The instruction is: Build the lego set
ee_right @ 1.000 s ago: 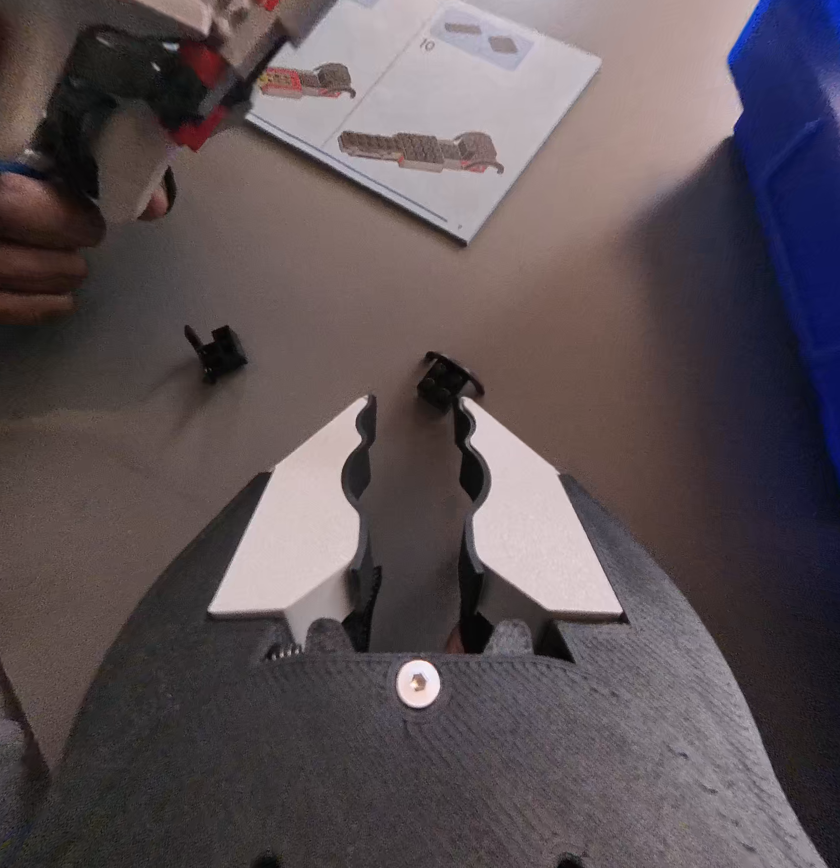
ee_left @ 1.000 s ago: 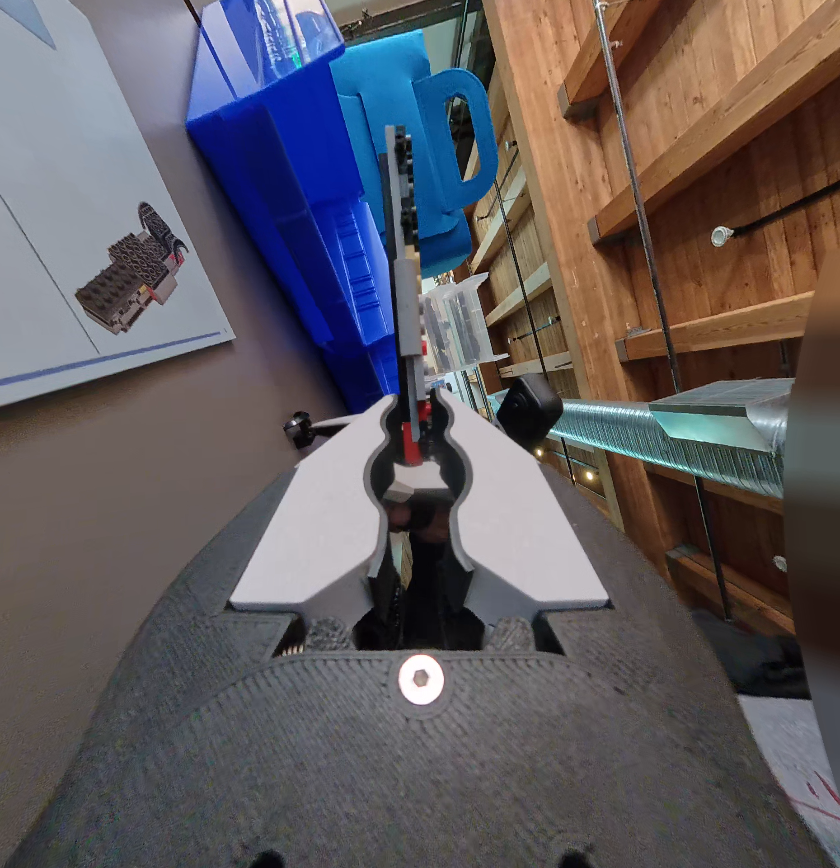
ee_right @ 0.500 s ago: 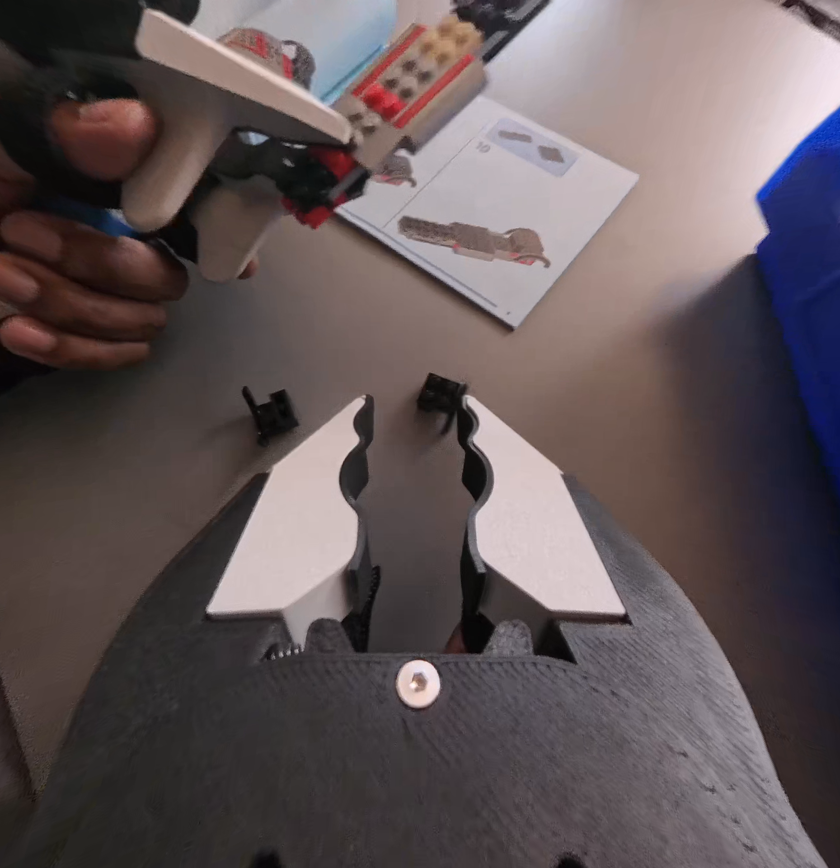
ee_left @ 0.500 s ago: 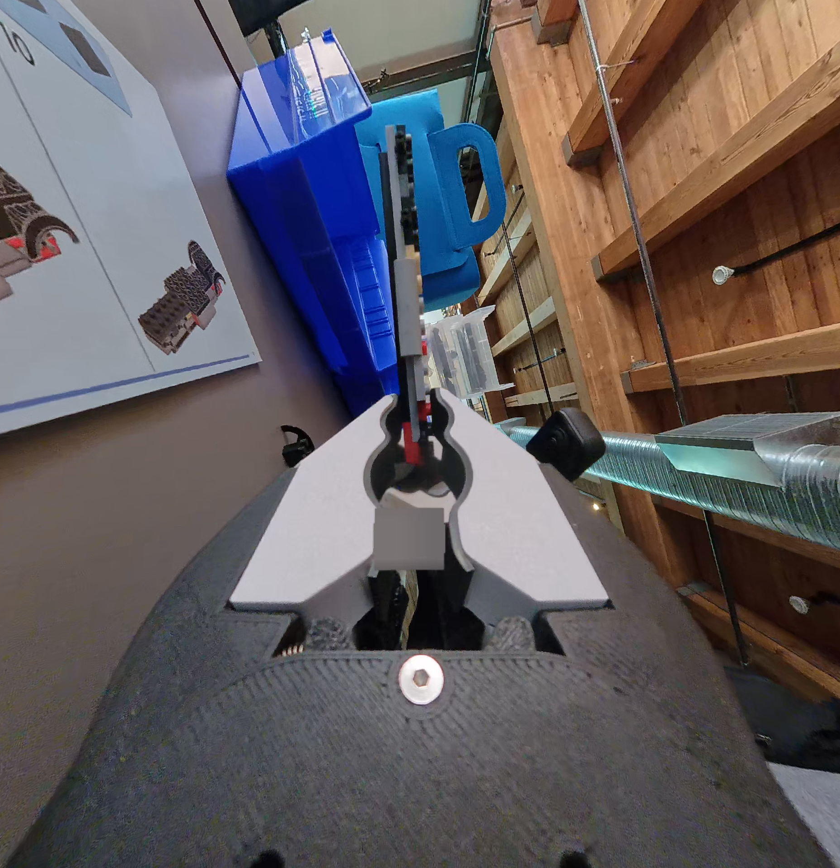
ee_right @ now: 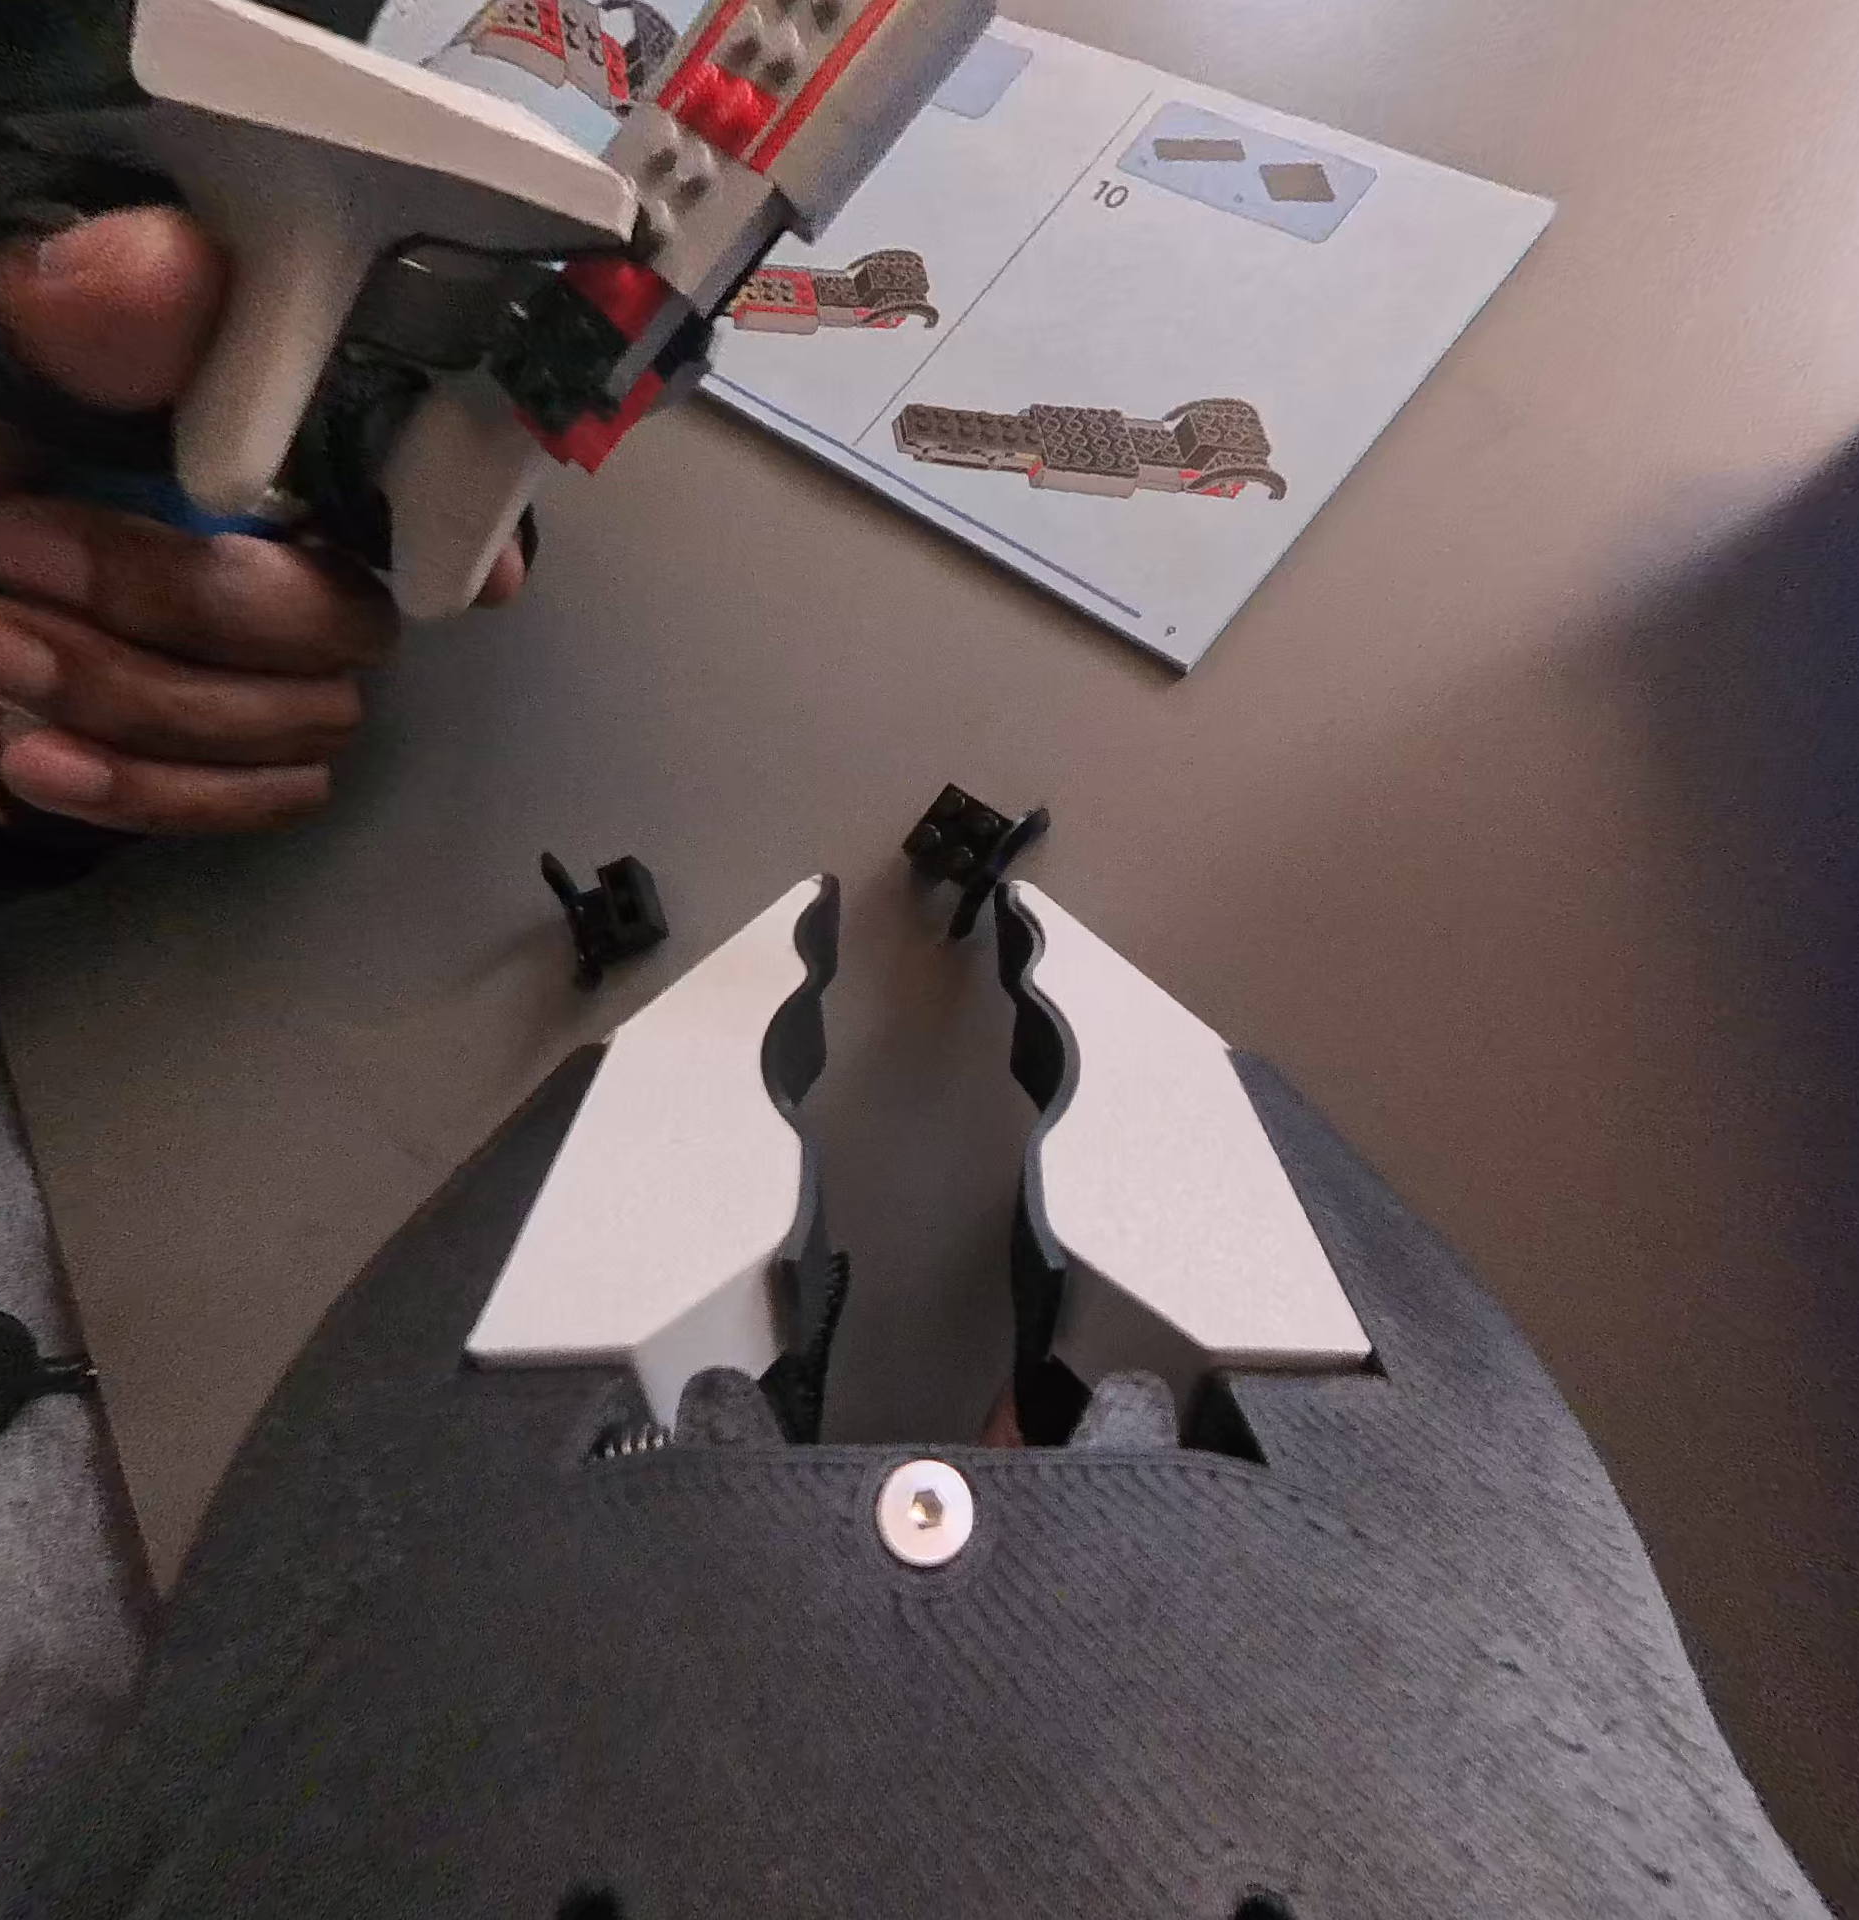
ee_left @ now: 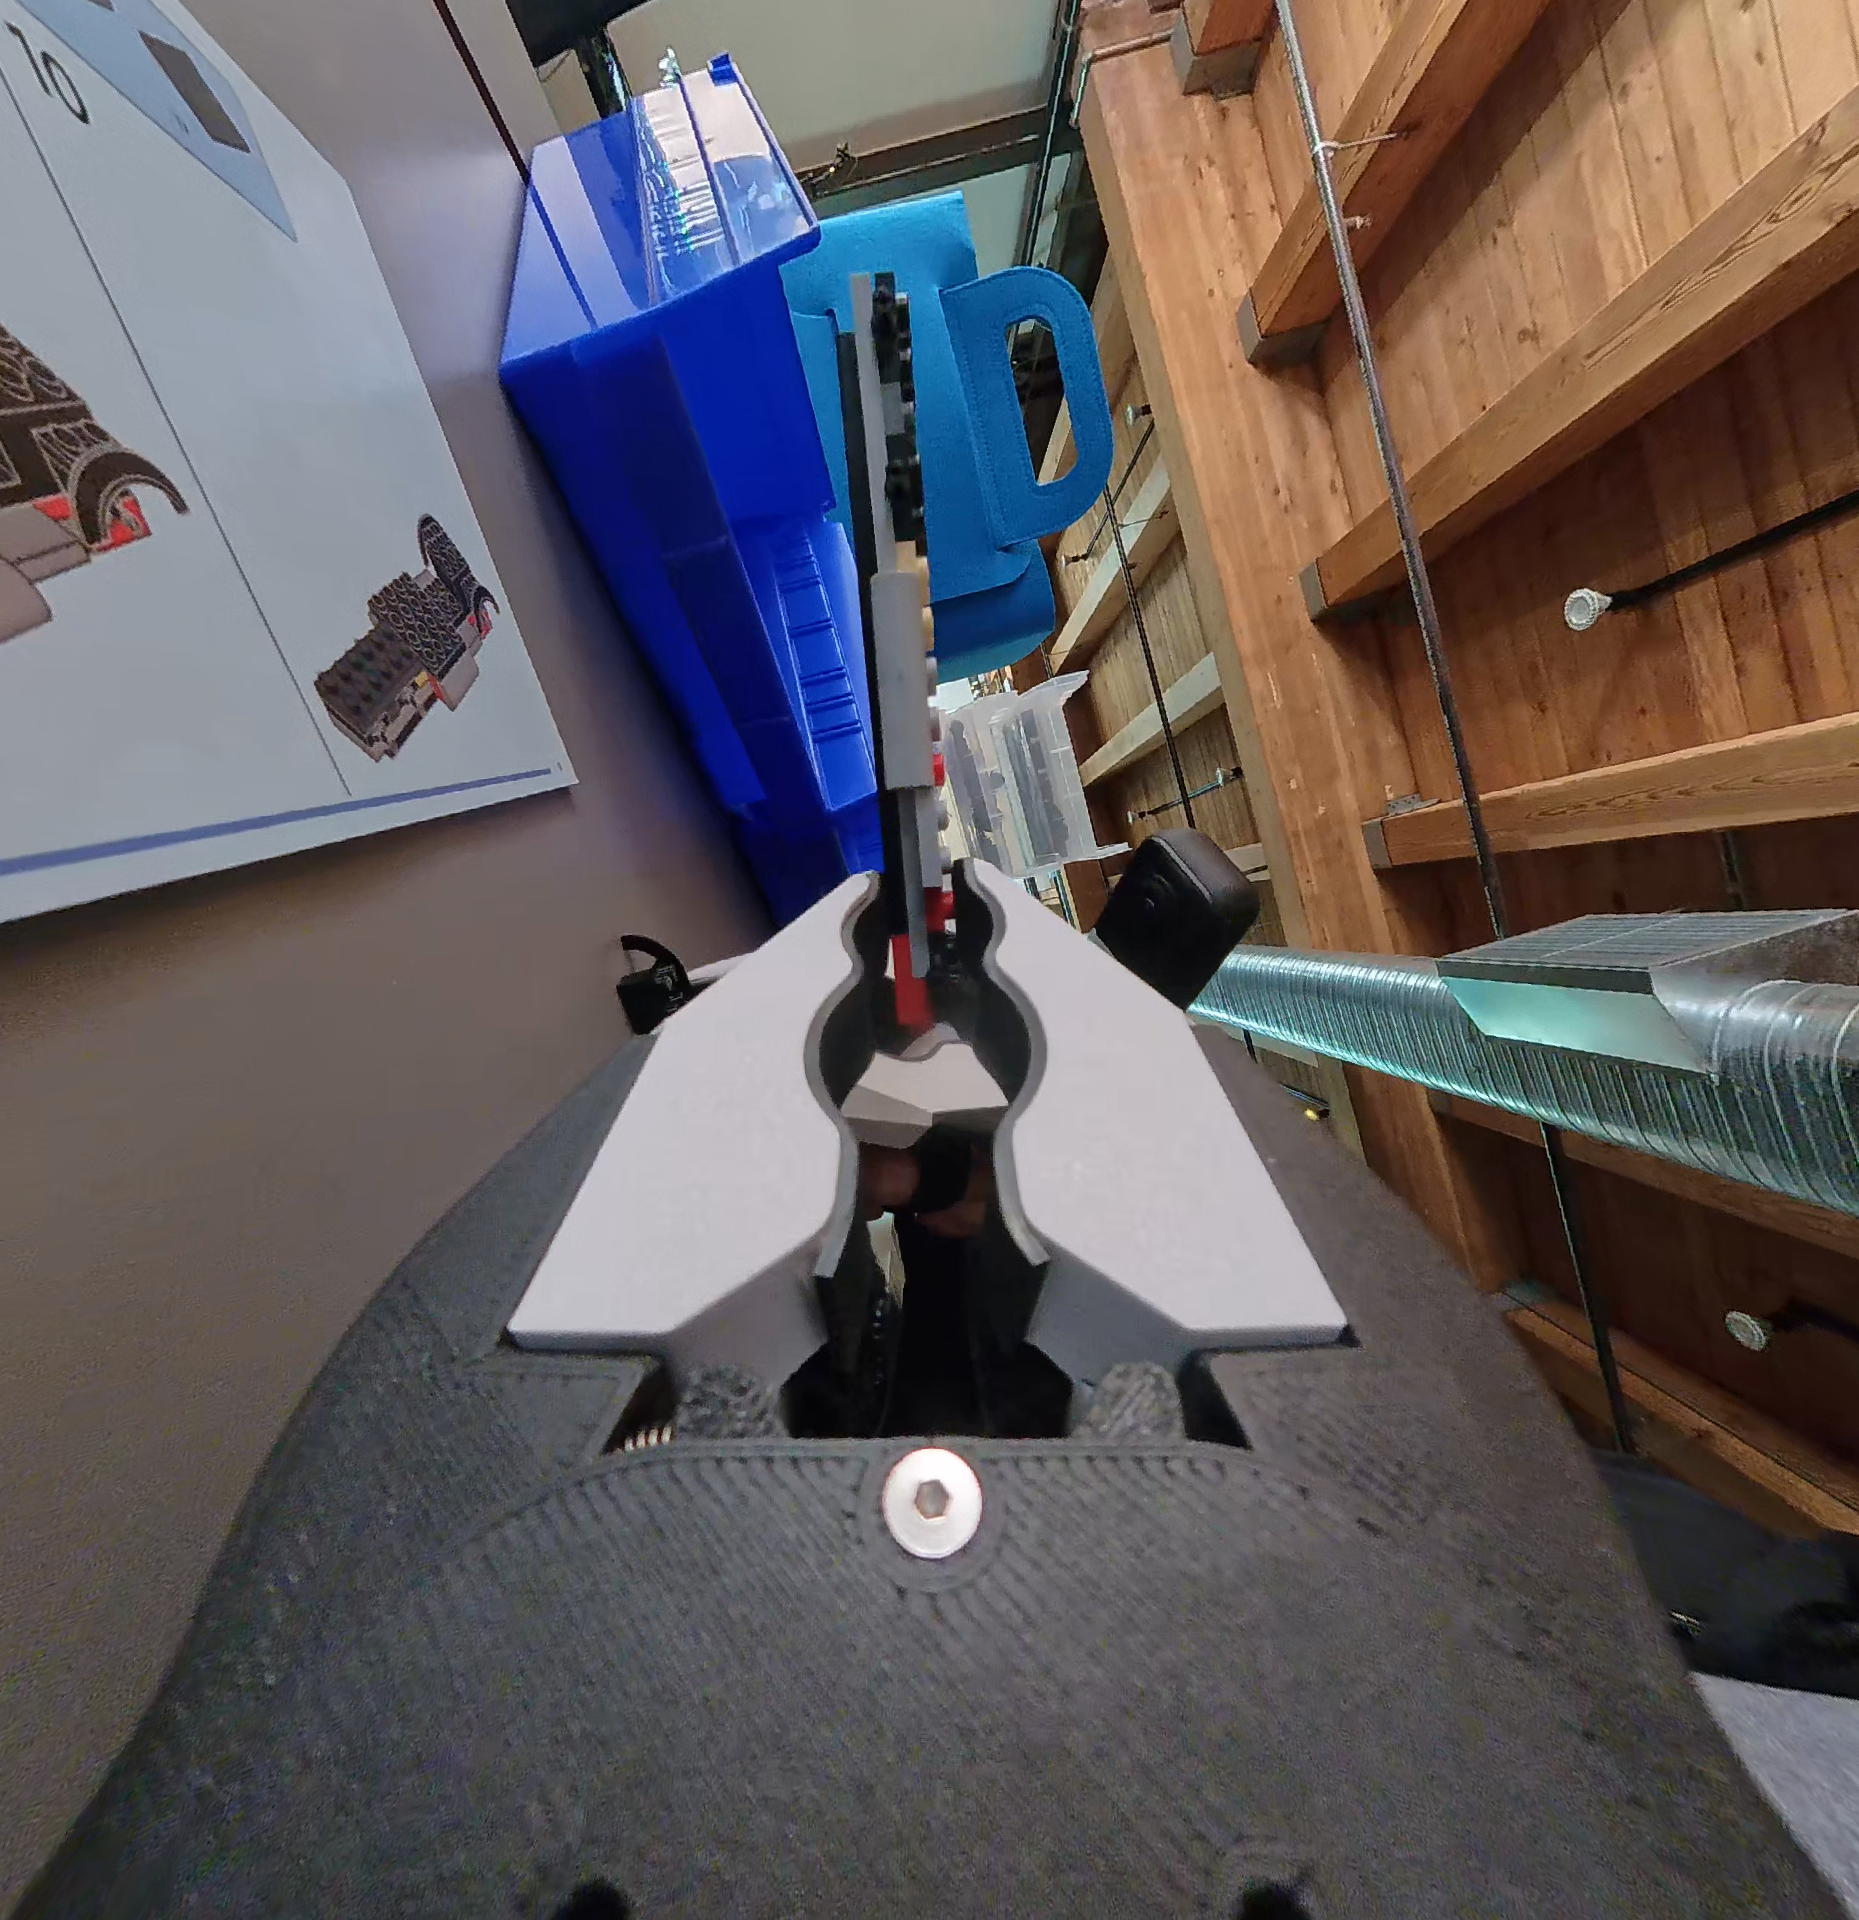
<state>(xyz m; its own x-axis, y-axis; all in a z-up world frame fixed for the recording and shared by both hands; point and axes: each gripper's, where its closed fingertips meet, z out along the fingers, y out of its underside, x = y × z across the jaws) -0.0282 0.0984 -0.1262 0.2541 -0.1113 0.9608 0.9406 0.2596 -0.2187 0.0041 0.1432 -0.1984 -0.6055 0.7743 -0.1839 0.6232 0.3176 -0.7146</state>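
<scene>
**Left holds the build aloft while the right lines up on a loose black piece**

Nearest the right wrist camera, the right hand-held gripper hangs spread and empty just above the grey-brown desk, its right fingertip almost against the small black studded brick with a curved fender. That opening looks set to straddle this piece, probably the next part to be fitted. A second small black clip brick lies just to the left, apart from the first, with bare desk between them, so the fingers can close on one without nudging the other.

Higher and to the left, the left hand-held gripper pinches one end of the long grey, red and black lego assembly, held edge-on and off the desk, likely to present its studs for the next piece. The person's hand grips its handle close to the desk.

Farther off lies the open white instruction booklet, flat and clear of the work. Beyond it the blue plastic storage bin bounds the far side of the desk.
</scene>
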